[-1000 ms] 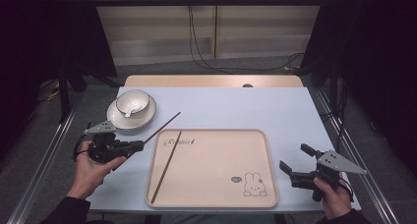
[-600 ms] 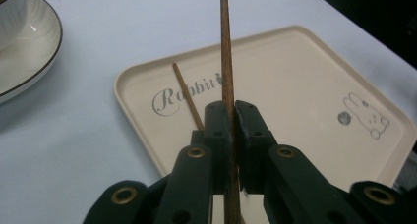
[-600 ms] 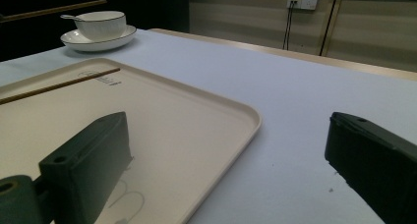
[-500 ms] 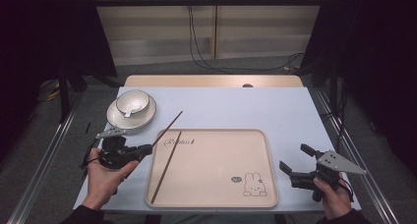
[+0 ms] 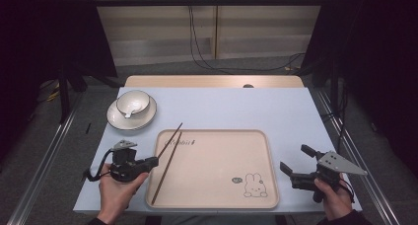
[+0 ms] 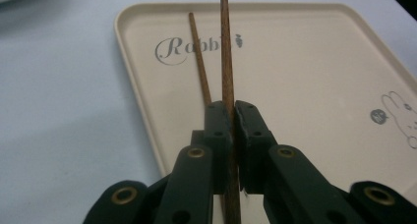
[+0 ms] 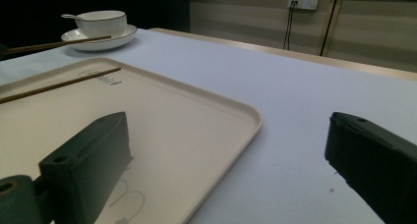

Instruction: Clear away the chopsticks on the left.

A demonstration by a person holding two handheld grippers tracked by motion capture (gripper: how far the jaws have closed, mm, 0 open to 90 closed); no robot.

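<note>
One thin dark-brown chopstick (image 6: pixel 226 47) sits clamped in the left hand-held gripper (image 6: pixel 232 117); right hand-held gripper (image 7: pixel 226 150) gapes.

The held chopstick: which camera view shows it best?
The left gripper view: the held chopstick is close and sharp, clamped in the left gripper. The high view shows it thin; the right gripper view shows it far off.

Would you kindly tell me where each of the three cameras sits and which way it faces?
High view: above the person's side, looking forward and down on the pale blue table; both hands, left gripper and right gripper show.
Left gripper view: rides the left gripper, looking along shut jaws clamping a brown wooden chopstick.
Right gripper view: rides the right gripper, looking low across the table, jaws open.
Shared: the cream rectangular rabbit tray.
</note>
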